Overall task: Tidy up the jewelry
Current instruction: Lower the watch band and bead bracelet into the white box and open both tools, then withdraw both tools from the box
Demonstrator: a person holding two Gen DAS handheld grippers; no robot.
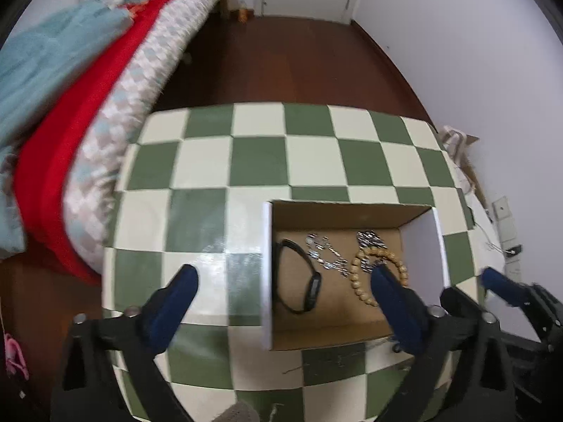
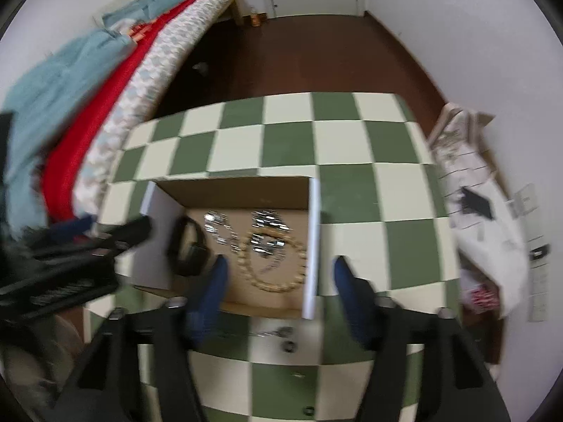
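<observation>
An open cardboard box (image 1: 352, 216) (image 2: 242, 195) sits on the green-and-cream checkered table (image 1: 225, 161) (image 2: 352, 176). Inside lie a black band (image 1: 299, 277) (image 2: 188, 246), a silver chain (image 1: 323, 253) (image 2: 218, 228), a wooden bead bracelet (image 1: 355, 281) (image 2: 278, 281) and a second silver piece (image 1: 369, 239) (image 2: 269, 225). My left gripper (image 1: 283, 277) is open and straddles the box's left wall. My right gripper (image 2: 281, 270) is open and straddles its right wall. In front of the box lie a small silver piece (image 2: 278, 332) and a dark ring (image 2: 288, 346).
A bed with red and teal blankets (image 1: 52, 112) (image 2: 70, 123) runs along the table's left side. Dark wooden floor (image 1: 281, 59) lies beyond the table. A white bag with clutter (image 2: 475, 190) rests against the right wall. Each gripper shows in the other's view, blurred.
</observation>
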